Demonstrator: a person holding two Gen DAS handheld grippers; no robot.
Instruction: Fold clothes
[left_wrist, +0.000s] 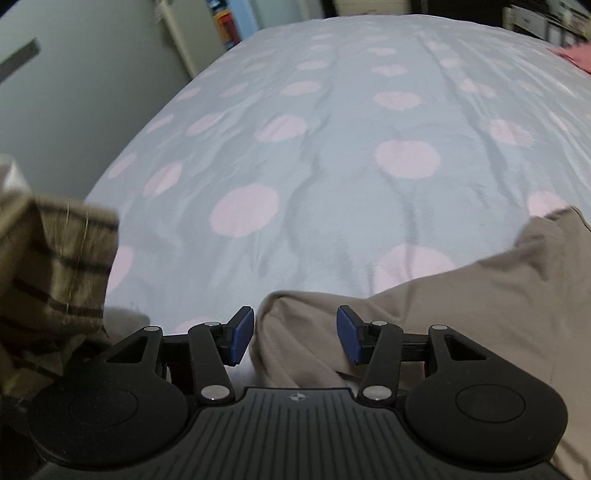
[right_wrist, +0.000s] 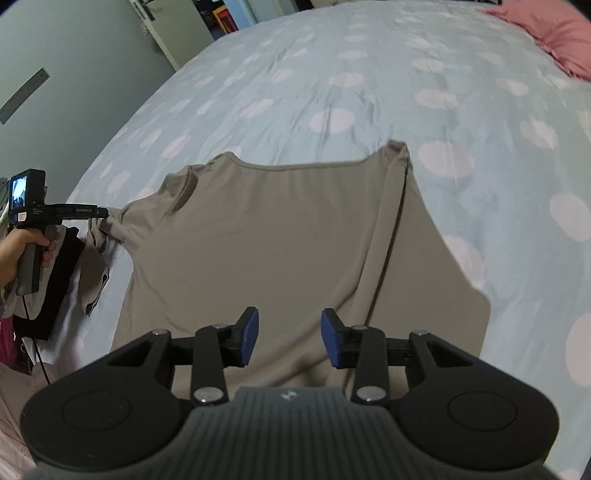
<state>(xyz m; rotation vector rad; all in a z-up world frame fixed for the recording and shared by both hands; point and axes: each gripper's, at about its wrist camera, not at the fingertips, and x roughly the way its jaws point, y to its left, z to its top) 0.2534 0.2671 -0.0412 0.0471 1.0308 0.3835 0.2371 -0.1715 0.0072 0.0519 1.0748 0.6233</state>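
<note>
A taupe T-shirt (right_wrist: 273, 236) lies flat on the bed, collar end far from me, with its right side folded over along a long crease. My right gripper (right_wrist: 290, 332) hovers open over the shirt's near hem, nothing between its blue pads. My left gripper (left_wrist: 295, 328) is open too, with a bulge of the shirt's left sleeve (left_wrist: 295, 325) lying between its fingers, not pinched. The right wrist view shows a hand holding that left gripper (right_wrist: 105, 213) with its tip at the bunched sleeve (right_wrist: 110, 225).
The bedcover (right_wrist: 369, 92) is pale blue with pink dots and mildly wrinkled. A brown striped garment (left_wrist: 55, 266) hangs at the bed's left edge, beside dark clothes (right_wrist: 55, 280). A pink pillow (right_wrist: 554, 33) lies at the far right. A grey wall (right_wrist: 74, 74) runs along the left.
</note>
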